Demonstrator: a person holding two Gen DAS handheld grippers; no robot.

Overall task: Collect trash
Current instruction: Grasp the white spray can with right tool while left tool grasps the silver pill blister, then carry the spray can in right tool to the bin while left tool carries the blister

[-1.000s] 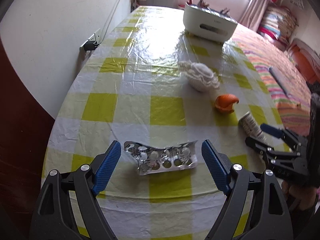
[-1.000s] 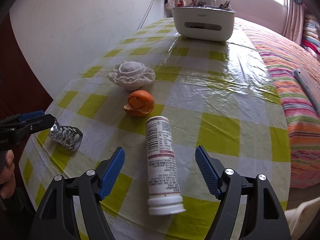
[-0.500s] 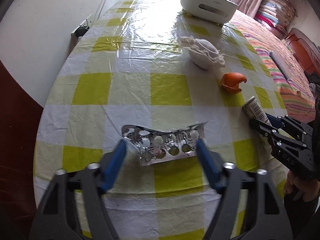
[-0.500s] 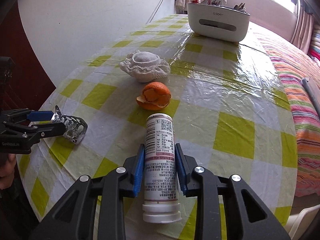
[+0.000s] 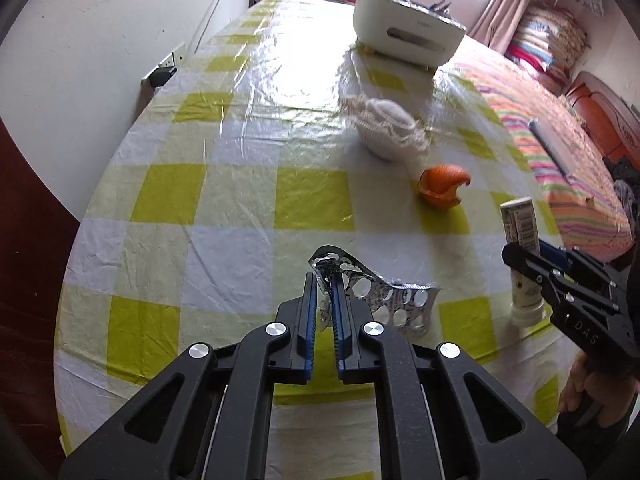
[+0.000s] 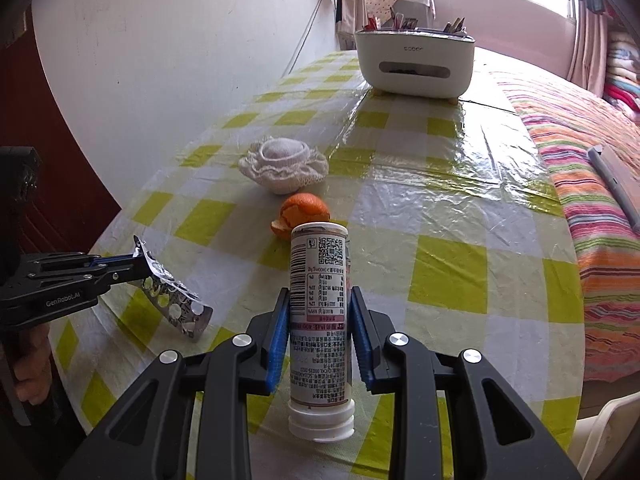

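My left gripper (image 5: 323,280) is shut on one end of a crumpled silver blister pack (image 5: 384,296), whose free end bends down toward the yellow-checked tablecloth (image 5: 224,208). The right wrist view shows the same pack (image 6: 176,300) pinched by the left gripper (image 6: 134,264). My right gripper (image 6: 318,304) is shut on a white tube-shaped bottle (image 6: 320,316), blue pads pressing its sides, its cap nearest the camera. The bottle (image 5: 520,236) and right gripper (image 5: 532,254) show at the right edge of the left wrist view. An orange peel (image 6: 302,210) lies just beyond the bottle.
A white lacy cloth bundle (image 6: 282,164) sits past the peel. A white bin (image 6: 414,64) with several items in it stands at the table's far end. A striped bed (image 6: 588,184) runs along the right edge; a white wall (image 5: 100,60) with a socket borders the left.
Both grippers went from wide open to shut: the left closed on the blister pack, folding it and raising one end, and the right closed on the bottle.
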